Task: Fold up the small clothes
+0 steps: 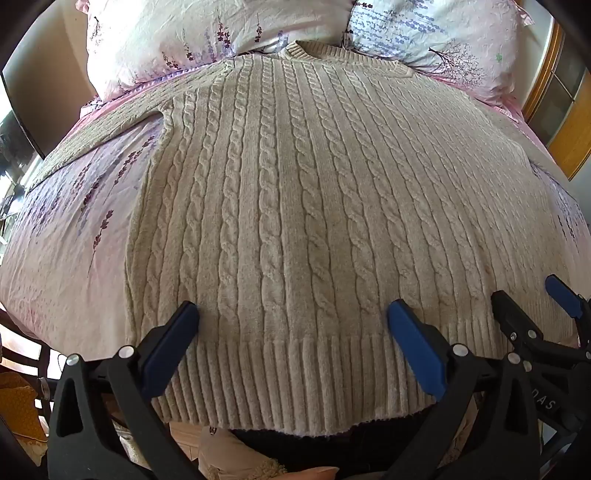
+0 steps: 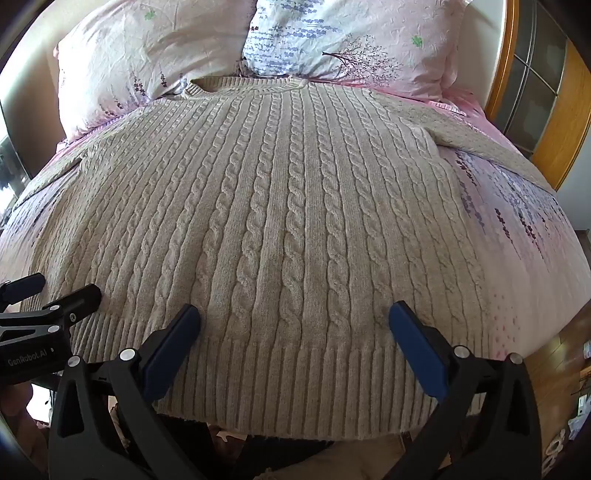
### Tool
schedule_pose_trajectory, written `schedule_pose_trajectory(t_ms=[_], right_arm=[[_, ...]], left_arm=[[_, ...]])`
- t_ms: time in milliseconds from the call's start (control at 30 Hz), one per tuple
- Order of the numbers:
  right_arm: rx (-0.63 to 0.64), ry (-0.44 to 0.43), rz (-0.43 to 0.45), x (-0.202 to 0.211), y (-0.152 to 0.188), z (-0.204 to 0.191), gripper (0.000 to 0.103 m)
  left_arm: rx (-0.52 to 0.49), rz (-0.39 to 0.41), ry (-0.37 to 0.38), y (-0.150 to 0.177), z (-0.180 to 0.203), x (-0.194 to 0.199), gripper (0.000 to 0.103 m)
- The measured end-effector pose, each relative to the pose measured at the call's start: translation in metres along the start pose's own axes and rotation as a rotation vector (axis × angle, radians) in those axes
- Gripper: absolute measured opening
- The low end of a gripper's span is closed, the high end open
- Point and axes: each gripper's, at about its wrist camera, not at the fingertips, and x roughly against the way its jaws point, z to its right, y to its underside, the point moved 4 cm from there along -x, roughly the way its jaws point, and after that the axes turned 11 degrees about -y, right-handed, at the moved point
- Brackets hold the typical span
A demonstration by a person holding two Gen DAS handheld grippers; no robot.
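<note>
A cream cable-knit sweater (image 1: 295, 192) lies flat on the bed, collar toward the pillows, ribbed hem toward me and hanging over the bed's near edge. It also fills the right wrist view (image 2: 288, 206). My left gripper (image 1: 293, 314) is open, its blue-padded fingers spread over the hem's left half. My right gripper (image 2: 295, 314) is open over the hem's right half. The right gripper shows at the right edge of the left wrist view (image 1: 532, 295); the left gripper shows at the left edge of the right wrist view (image 2: 62, 288). Neither holds cloth.
The bed has a pink floral sheet (image 1: 74, 206). Two floral pillows (image 1: 207, 33) (image 2: 354, 40) lie beyond the collar. A wooden cabinet with glass panes (image 2: 535, 85) stands to the right. The sweater's sleeves spread out left (image 1: 96, 136) and right (image 2: 491, 147).
</note>
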Motion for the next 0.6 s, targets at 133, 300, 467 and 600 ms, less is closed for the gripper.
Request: schedule_pose_trajectory(t_ms=[133, 300, 467, 600], right_arm=[[0.0, 0.0, 0.0, 0.0002, 0.0, 0.0001, 0.102], [0.0, -0.002, 0.0, 0.0011, 0.0, 0.0006, 0.102], [0.0, 0.001, -0.001, -0.0003, -0.0001, -0.0001, 0.102], [0.0, 0.001, -0.001, -0.0003, -0.0002, -0.0001, 0.102]], left_arm=[[0.0, 0.0, 0.0, 0.0, 0.0, 0.0, 0.101], [0.001, -0.001, 0.0, -0.0007, -0.0002, 0.0002, 0.101], [0.0, 0.002, -0.001, -0.0002, -0.0001, 0.0, 0.101], [0.0, 0.002, -0.001, -0.0001, 0.0, 0.0001, 0.101]])
